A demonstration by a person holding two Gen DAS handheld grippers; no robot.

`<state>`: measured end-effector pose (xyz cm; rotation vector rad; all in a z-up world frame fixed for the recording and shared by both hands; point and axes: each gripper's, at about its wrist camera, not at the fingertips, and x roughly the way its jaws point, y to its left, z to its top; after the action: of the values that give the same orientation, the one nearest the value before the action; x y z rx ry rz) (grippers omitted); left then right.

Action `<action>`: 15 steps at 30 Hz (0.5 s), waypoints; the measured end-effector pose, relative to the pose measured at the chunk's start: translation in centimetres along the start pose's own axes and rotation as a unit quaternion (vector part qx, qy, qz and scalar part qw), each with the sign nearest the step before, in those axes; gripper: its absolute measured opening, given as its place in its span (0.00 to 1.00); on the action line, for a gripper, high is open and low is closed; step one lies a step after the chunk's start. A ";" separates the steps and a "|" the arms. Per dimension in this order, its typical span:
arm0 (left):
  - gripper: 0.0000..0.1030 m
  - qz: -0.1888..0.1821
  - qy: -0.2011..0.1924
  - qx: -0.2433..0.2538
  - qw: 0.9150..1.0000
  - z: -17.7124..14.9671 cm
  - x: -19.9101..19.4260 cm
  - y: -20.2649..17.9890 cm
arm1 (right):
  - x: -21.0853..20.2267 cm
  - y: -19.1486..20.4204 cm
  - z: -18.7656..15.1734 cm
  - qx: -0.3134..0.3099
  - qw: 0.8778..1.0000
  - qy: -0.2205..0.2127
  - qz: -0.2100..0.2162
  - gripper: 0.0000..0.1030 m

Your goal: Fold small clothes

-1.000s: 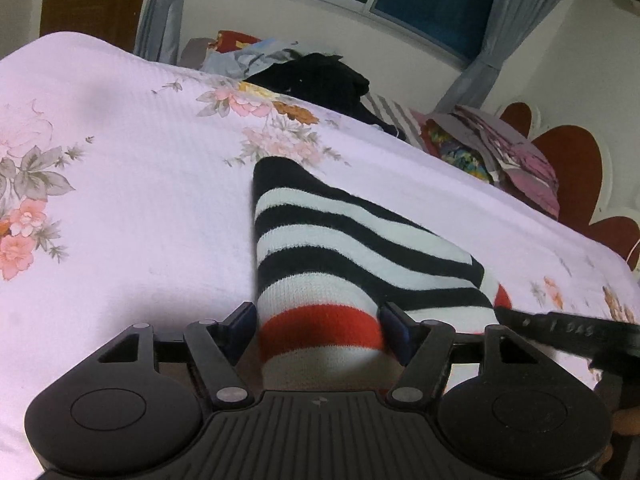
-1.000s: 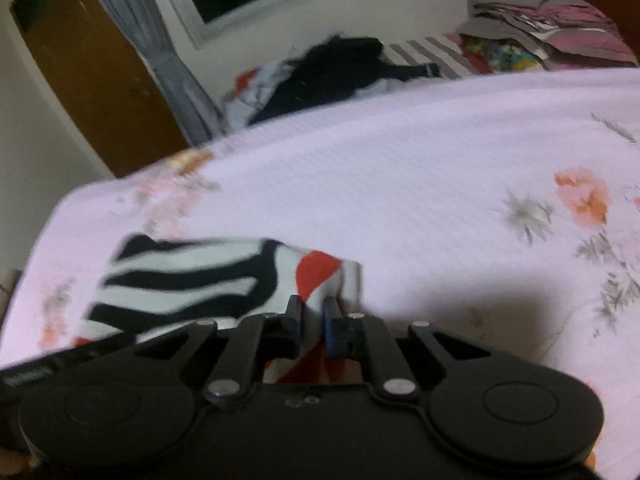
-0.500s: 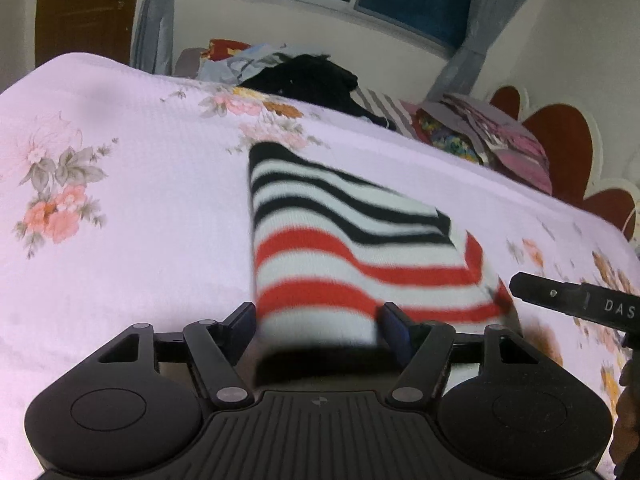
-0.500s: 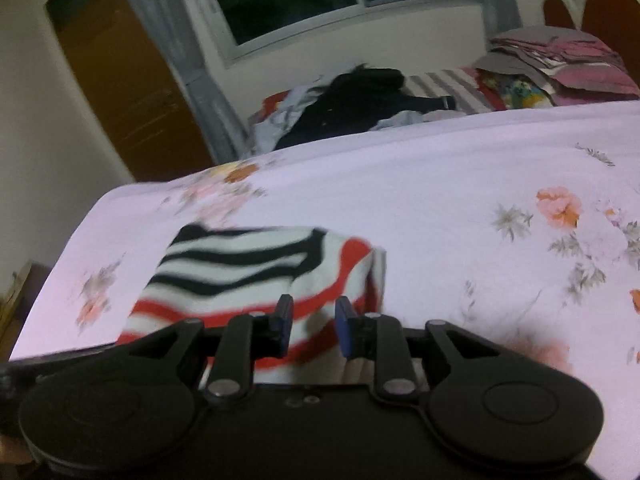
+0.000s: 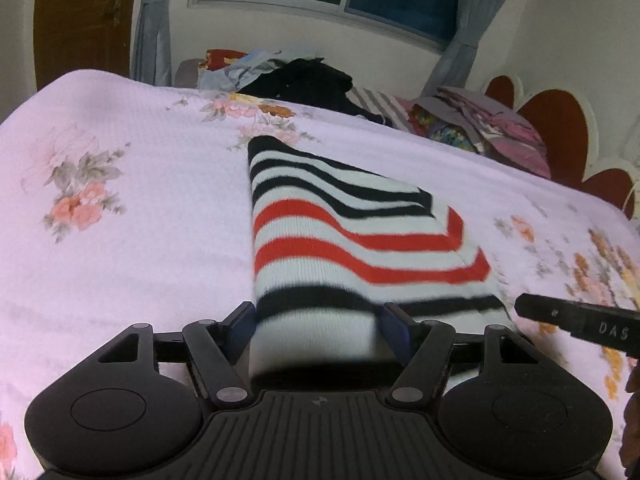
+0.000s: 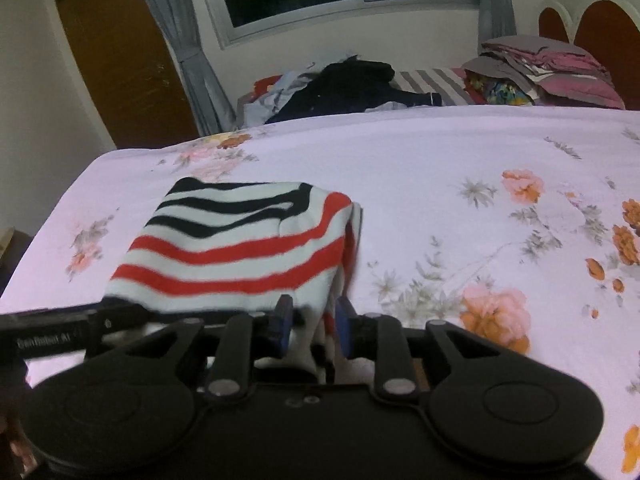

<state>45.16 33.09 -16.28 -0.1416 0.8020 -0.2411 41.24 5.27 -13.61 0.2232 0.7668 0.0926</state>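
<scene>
The striped garment [image 5: 340, 240] lies on the bed [image 5: 120, 240]; in the left wrist view we see our left hand-held gripper [image 5: 316, 320] clamping its broad near edge. In the right wrist view, our right hand-held gripper [image 6: 310, 324] holds its bunched near-right corner [image 6: 316, 332] between narrowly parted jaws.

Two wrist fisheyes, close, angled down across bed [image 5: 120, 272], sharing striped garment [image 5: 340, 240]

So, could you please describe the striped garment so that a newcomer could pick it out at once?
Start from the big bed with the pale floral sheet. Near its front edge lies the striped garment, a small knit with both grippers at its near end. Its black, white and red stripes set it apart from the dark clothes pile under the window.
</scene>
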 end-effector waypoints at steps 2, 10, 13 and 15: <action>0.65 -0.003 0.007 0.004 1.000 -1.0 -0.5 0.1 | -0.6 -0.2 -0.9 0.008 1.000 0.007 0.003 0.24; 0.65 -0.009 0.028 -0.001 1.000 -2.4 -0.4 0.6 | -0.7 -1.3 -2.9 0.037 0.999 0.022 -0.011 0.21; 0.66 -0.012 0.031 0.012 0.999 -3.0 -0.8 0.4 | -1.9 -1.3 -3.8 0.052 0.999 0.017 -0.002 0.22; 0.66 -0.014 0.035 0.004 0.999 -3.3 -0.3 0.7 | -1.8 -1.0 -4.5 0.044 0.999 0.022 -0.008 0.22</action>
<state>42.65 33.70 -18.48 -0.1372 0.8683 -0.2773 36.81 4.74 -15.80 0.2999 0.8163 0.0495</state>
